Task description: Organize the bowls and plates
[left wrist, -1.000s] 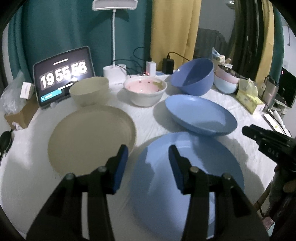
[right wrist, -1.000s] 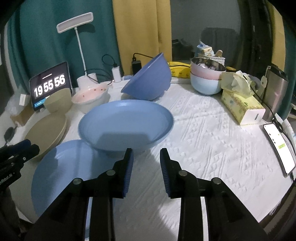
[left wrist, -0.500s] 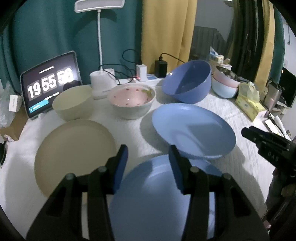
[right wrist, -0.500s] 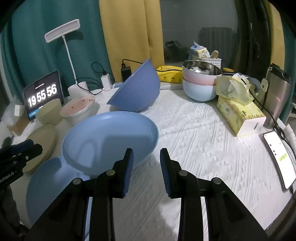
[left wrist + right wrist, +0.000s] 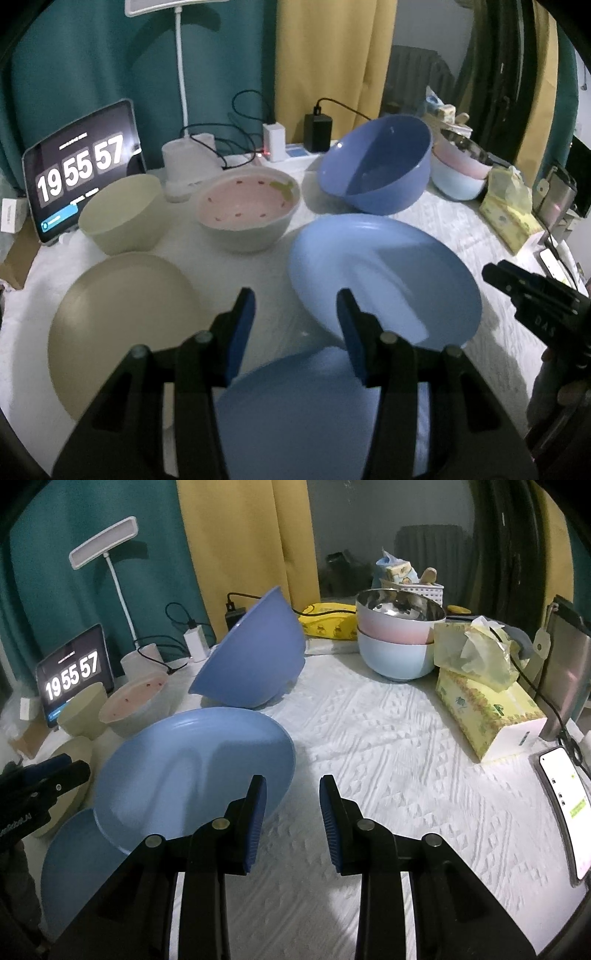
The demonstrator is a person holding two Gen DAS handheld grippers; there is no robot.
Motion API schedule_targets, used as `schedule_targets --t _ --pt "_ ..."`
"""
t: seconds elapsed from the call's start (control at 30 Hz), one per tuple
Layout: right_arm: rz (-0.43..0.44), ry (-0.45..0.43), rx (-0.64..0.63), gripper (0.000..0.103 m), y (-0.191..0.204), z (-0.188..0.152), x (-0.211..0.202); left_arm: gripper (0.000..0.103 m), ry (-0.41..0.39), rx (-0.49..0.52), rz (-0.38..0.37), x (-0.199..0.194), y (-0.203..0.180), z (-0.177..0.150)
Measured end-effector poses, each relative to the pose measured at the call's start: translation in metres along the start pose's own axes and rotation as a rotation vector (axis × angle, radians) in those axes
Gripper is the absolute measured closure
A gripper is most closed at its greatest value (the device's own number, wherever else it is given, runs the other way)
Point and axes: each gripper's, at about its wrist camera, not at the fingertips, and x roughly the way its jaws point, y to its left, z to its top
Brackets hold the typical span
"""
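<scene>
You've pulled both tongs back since a second ago. Left tongs point(image 5: 295, 325) and right tongs point(image 5: 291, 812) are apart, empty. Tilted plate point(image 5: 384, 280) just ahead, flat plate point(image 5: 314, 413) under the left tongs, beige plate point(image 5: 122, 325) left. Bowls point(image 5: 376, 173) beyond, unsorted; nothing looks stacked yet.

Two blue plates: front one point(image 5: 317, 417) flat, rear one point(image 5: 384, 277) tilted, overlapping its edge. Beige plate point(image 5: 122, 328) left. Beige bowl point(image 5: 122, 214), pink-lined bowl point(image 5: 247, 210) upright; blue bowl point(image 5: 376, 170) tipped.
</scene>
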Motion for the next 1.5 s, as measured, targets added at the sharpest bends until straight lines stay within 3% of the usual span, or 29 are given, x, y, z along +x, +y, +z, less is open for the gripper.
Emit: schedule_targets --t 0.43,0.5,0.57,0.7,1.0,1.3,1.4,1.5 --pt "0.002 0.025 0.024 0.070 -0.010 0.004 0.022 0.054 0.018 -0.011 0.022 0.024 -0.007 0.012" --pt "0.004 0.032 0.029 0.066 -0.011 0.004 0.026 0.054 0.035 -0.026 0.025 0.030 -0.005 0.012" --pt "0.007 0.035 0.038 0.056 -0.012 0.005 0.028 0.054 0.052 -0.035 0.028 0.036 -0.003 0.012" --pt "0.008 0.048 0.049 0.056 -0.015 0.006 0.035 0.052 0.074 -0.035 0.025 0.044 -0.004 0.012" --pt "0.027 0.094 0.066 0.056 -0.016 0.006 0.053 0.051 0.161 -0.014 0.022 0.070 -0.011 0.012" --pt "0.038 0.124 0.044 0.056 -0.011 0.006 0.060 0.053 0.132 0.021 0.014 0.072 -0.018 0.013" --pt "0.043 0.130 0.035 0.056 -0.009 0.006 0.061 0.058 0.124 0.032 0.008 0.071 -0.021 0.013" --pt "0.043 0.135 0.025 0.068 -0.006 0.006 0.062 0.065 0.126 0.029 -0.001 0.072 -0.021 0.013"
